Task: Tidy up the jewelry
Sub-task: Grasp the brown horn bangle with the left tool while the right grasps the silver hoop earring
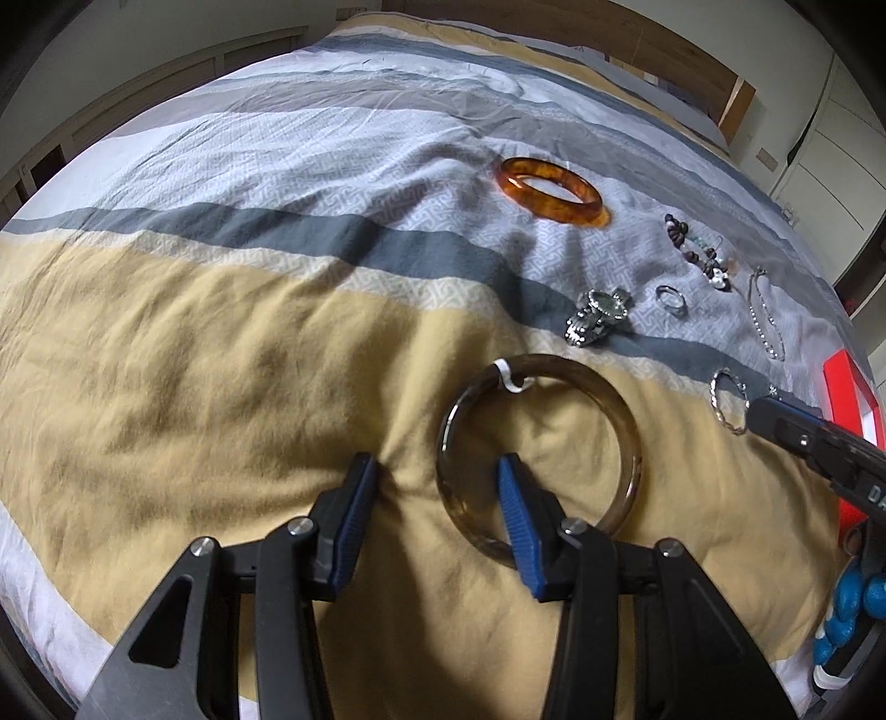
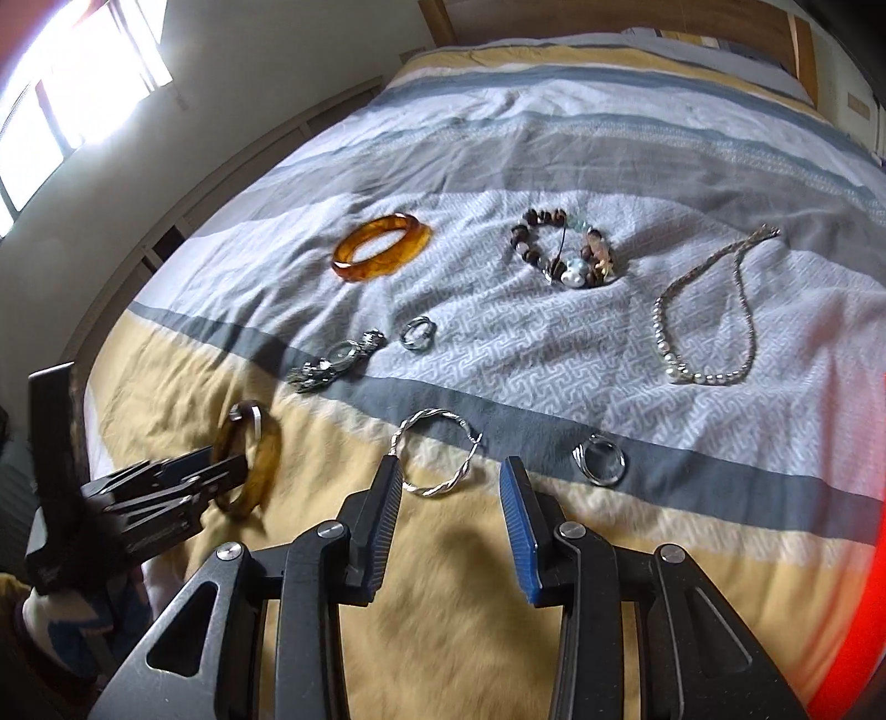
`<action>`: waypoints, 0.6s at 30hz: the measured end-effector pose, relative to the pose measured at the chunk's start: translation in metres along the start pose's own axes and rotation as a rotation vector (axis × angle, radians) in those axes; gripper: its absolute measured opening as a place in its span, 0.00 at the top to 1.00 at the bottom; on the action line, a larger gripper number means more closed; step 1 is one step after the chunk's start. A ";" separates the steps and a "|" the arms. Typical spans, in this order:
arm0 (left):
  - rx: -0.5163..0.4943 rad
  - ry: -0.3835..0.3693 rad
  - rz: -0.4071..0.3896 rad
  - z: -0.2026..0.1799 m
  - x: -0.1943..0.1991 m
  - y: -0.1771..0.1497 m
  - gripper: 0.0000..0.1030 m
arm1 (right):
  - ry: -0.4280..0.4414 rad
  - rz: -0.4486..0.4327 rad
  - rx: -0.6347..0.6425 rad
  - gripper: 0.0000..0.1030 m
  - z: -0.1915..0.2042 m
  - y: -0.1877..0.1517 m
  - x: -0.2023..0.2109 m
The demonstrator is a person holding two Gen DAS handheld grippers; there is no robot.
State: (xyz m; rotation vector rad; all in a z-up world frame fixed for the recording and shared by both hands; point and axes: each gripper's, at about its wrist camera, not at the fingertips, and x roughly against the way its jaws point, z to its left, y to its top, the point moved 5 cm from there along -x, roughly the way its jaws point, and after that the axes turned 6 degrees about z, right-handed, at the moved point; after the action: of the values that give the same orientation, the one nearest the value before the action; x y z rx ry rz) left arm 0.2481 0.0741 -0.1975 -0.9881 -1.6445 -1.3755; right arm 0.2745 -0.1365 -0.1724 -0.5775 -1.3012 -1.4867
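Across the striped yellow-and-grey bed cover (image 1: 194,343), your left gripper (image 1: 437,471) straddled the dark smoky bangle's (image 1: 626,421) rim unclamped, your right gripper (image 2: 451,471) gaped before the twisted silver bangle (image 2: 443,487).

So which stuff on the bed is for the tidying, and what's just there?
For the job: brown bangle, twisted silver bracelet, amber bangle, watch, bead bracelet, pearl necklace, rings.

Just there: striped quilt, wooden headboard, window.

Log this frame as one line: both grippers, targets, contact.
left gripper: open, straddling brown bangle rim, no grip | right gripper: open, at twisted silver bangle, contact unclear | bedspread
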 end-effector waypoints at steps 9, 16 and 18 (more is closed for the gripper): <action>0.007 0.033 -0.012 -0.003 0.004 0.001 0.81 | 0.025 0.020 0.003 0.81 0.006 0.000 -0.021; 0.040 0.011 -0.026 0.001 0.016 0.000 0.92 | 0.025 0.005 0.020 0.96 0.015 -0.005 -0.012; 0.042 0.003 -0.035 0.001 0.023 -0.002 0.92 | 0.025 -0.006 0.028 0.96 0.019 -0.006 -0.006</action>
State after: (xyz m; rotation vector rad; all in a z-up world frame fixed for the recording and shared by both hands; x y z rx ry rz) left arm 0.2373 0.0770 -0.1779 -0.9361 -1.6888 -1.3594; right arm 0.2661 -0.1175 -0.1742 -0.5349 -1.3035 -1.4739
